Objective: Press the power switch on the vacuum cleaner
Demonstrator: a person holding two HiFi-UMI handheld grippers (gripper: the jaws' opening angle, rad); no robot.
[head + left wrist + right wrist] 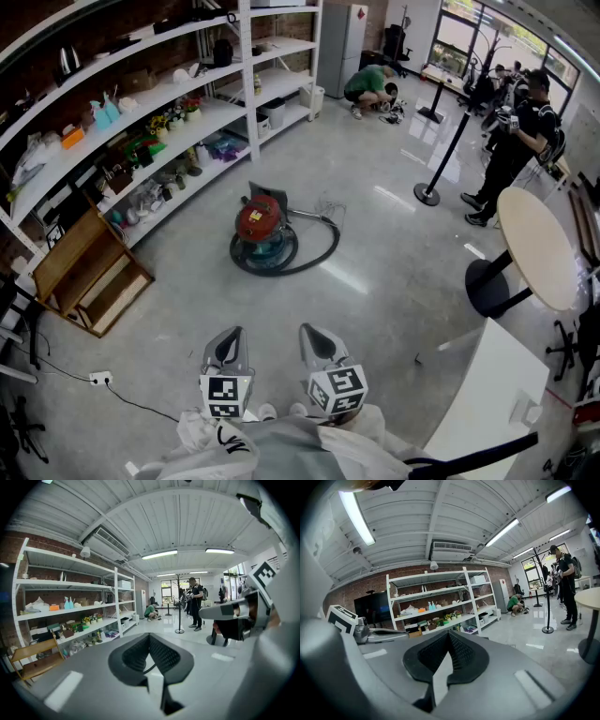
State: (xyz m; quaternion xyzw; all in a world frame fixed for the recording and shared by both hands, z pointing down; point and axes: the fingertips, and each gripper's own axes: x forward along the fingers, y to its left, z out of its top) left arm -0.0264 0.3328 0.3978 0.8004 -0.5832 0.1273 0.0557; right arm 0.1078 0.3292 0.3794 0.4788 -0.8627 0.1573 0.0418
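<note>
Our left gripper [228, 345] and right gripper [319, 339] sit close by our body, both squeezed closed and empty, as we are too far to press | vacuum cleaner [262, 225] stands well ahead on floor [375, 281], near shelves [159, 108]

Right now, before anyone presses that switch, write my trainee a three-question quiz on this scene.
1. True or false: the left gripper is touching the vacuum cleaner.
2. Pick one. The right gripper has its jaws: A) shut with nothing between them; B) spread wide apart; C) clamped on the hose.
3. Fill in the missing word: the dome on top of the vacuum cleaner is ___ in colour.

Key: 1 false, because it hangs near the person and bare floor lies between it and the machine; 2 A; 3 red.
</note>
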